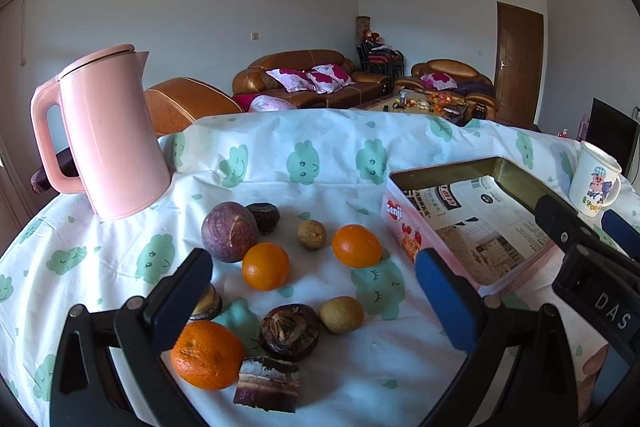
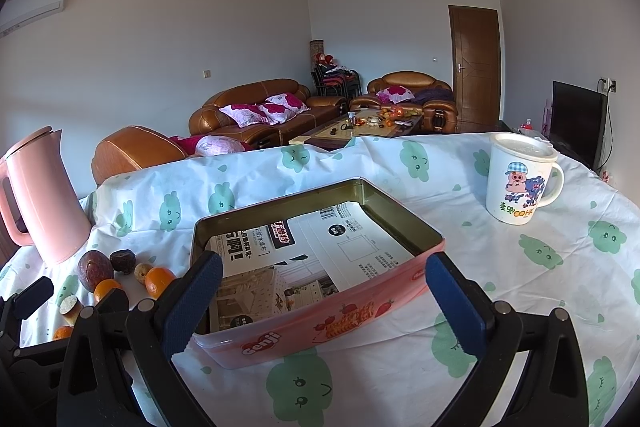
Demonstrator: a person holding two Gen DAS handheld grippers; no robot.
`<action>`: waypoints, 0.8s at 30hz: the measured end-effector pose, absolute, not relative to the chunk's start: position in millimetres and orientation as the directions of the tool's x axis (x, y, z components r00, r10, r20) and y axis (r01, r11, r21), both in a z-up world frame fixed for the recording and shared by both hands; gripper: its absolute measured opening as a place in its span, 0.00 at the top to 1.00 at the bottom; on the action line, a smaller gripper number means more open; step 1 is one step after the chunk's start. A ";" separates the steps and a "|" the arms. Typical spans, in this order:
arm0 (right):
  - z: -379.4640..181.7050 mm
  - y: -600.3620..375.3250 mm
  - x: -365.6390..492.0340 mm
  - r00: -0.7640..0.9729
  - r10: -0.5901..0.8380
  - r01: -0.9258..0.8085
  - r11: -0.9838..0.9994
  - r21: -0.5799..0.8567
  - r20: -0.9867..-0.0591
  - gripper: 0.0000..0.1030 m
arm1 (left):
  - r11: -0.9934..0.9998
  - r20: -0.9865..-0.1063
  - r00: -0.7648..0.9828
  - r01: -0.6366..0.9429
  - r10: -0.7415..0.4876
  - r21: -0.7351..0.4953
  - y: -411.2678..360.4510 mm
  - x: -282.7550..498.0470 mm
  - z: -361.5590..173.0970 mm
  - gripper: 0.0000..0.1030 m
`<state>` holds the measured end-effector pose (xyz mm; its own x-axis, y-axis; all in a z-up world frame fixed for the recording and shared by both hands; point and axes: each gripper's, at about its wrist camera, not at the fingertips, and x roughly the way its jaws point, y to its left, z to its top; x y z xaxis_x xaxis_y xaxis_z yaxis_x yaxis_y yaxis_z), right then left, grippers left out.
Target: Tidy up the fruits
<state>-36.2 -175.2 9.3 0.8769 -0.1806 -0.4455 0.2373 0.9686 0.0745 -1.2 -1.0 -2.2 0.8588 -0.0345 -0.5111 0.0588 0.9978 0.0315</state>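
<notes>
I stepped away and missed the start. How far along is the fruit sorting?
Nothing looks done: the pink tin holds only a printed paper, no fruit. Nothing is in hand either; the left gripper and right gripper are both open and empty. All is left: three oranges, including one, the purple passion fruit and the small brown fruits lie loose on the tablecloth.

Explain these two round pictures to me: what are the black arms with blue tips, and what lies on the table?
No robot: a person holds a two-fingered tool in each hand, each with a wide-angle camera looking along its fingers. The left gripper hangs open over loose fruit: oranges, a purple passion fruit and small brown fruits. The right gripper is open before a pink Genji tin lined with printed paper. A pink kettle and cartoon mug stand on the cloud-print tablecloth. Nothing is held.
</notes>
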 end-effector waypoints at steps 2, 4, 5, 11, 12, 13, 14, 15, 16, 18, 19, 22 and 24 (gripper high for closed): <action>9.4 -174.5 -36.4 0.878 -0.179 0.236 0.969 0.075 -0.445 0.01 | 0.998 -0.511 0.859 0.060 -0.035 0.032 -1.1 -1.1 -2.0 0.00; 9.7 -173.3 -36.8 0.878 -0.178 0.235 0.969 0.076 -0.444 0.01 | 0.998 -0.510 0.860 0.060 -0.036 0.032 -1.0 -0.9 -1.7 0.00; 9.9 -173.0 -36.8 0.878 -0.177 0.234 0.969 0.077 -0.444 0.01 | 0.998 -0.507 0.861 0.061 -0.035 0.034 -1.1 -0.8 -1.9 0.00; 11.4 -173.9 -37.1 0.878 -0.165 0.227 0.970 0.088 -0.449 0.01 | 0.998 -0.506 0.862 0.057 -0.032 0.034 -1.6 -0.8 -3.5 0.00; 11.6 -174.0 -37.5 0.879 -0.163 0.226 0.970 0.090 -0.449 0.01 | 0.998 -0.506 0.862 0.054 -0.031 0.031 -2.1 -2.0 -4.3 0.00; 11.8 -174.8 -37.7 0.879 -0.161 0.225 0.970 0.093 -0.448 0.01 | 0.998 -0.508 0.861 0.051 -0.029 0.029 -1.9 -2.3 -5.0 0.00; 12.1 -174.9 -38.0 0.880 -0.158 0.224 0.970 0.096 -0.448 0.01 | 0.999 -0.510 0.860 0.047 -0.027 0.026 -1.5 -2.6 -5.6 0.00; 12.3 -174.5 -38.3 0.880 -0.156 0.222 0.970 0.098 -0.449 0.01 | 0.999 -0.513 0.858 0.044 -0.025 0.024 -1.6 -2.8 -6.4 0.00; 12.6 -174.8 -38.5 0.880 -0.153 0.220 0.971 0.099 -0.450 0.01 | 0.999 -0.515 0.857 0.041 -0.023 0.024 -1.5 -3.1 -6.8 0.00; 12.7 -174.8 -38.2 0.880 -0.147 0.214 0.972 0.101 -0.453 0.01 | 0.999 -0.520 0.854 0.037 -0.020 0.022 0.9 -2.9 -6.2 0.00; 12.6 -174.6 -38.4 0.880 -0.144 0.211 0.972 0.101 -0.453 0.01 | 0.999 -0.522 0.853 0.033 -0.017 0.022 1.8 -3.3 -5.8 0.00; 13.2 -174.2 -38.4 0.880 -0.134 0.202 0.974 0.103 -0.455 0.01 | 0.999 -0.522 0.853 0.025 -0.010 0.022 2.9 -5.0 -4.9 0.00; 13.4 -173.7 -39.0 0.882 -0.126 0.194 0.975 0.106 -0.455 0.01 | 1.000 -0.528 0.849 0.015 0.002 0.027 3.4 -5.8 -5.4 0.00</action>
